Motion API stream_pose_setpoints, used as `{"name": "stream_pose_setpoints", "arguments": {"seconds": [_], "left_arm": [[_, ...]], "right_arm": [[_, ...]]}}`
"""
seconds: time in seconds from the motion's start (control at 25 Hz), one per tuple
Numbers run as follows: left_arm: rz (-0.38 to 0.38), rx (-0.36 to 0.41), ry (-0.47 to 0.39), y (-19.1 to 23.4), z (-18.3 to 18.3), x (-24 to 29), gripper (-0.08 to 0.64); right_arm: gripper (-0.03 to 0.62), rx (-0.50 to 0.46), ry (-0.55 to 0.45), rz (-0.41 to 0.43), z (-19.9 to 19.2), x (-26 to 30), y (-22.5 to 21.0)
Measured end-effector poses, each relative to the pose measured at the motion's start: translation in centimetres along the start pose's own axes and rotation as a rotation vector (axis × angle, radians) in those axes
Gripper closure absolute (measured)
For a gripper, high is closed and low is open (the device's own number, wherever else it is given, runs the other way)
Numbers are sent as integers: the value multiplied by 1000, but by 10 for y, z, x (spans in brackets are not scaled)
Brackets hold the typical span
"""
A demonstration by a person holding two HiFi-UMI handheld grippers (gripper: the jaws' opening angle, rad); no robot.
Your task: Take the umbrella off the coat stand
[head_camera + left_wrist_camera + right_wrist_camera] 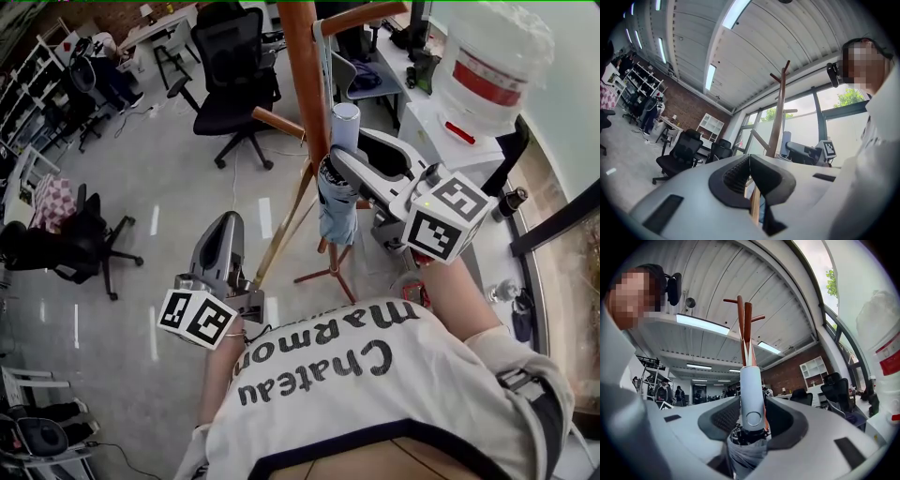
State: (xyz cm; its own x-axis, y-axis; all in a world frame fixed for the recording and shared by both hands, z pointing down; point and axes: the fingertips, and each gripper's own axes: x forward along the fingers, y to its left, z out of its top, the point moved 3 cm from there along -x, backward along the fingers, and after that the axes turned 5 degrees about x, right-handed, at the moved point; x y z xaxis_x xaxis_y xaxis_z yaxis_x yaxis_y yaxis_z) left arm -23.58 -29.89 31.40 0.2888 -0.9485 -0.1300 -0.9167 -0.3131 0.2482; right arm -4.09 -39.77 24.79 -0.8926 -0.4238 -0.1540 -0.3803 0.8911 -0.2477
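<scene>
We see our right gripper (337, 161) at the folded umbrella (335, 202), just below its grey handle (345, 125), beside the coat stand (302, 75). Our left gripper (228, 223) sits lower, apart from both.

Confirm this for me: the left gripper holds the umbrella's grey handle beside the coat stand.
Wrong gripper. The right gripper holds the umbrella's grey handle beside the coat stand; the right gripper view shows its jaws closed on it. The left gripper is shut on nothing.
</scene>
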Motion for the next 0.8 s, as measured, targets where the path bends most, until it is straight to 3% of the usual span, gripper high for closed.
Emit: {"name": "stream_pose_setpoints", "arguments": {"seconds": [0.48, 0.8], "left_arm": [[39, 31, -27, -7, -2, 14, 535], [77, 33, -7, -8, -9, 8, 535]], "right_arm": [[430, 57, 1, 139, -4, 1, 2], [436, 29, -4, 160, -3, 0, 2]]}}
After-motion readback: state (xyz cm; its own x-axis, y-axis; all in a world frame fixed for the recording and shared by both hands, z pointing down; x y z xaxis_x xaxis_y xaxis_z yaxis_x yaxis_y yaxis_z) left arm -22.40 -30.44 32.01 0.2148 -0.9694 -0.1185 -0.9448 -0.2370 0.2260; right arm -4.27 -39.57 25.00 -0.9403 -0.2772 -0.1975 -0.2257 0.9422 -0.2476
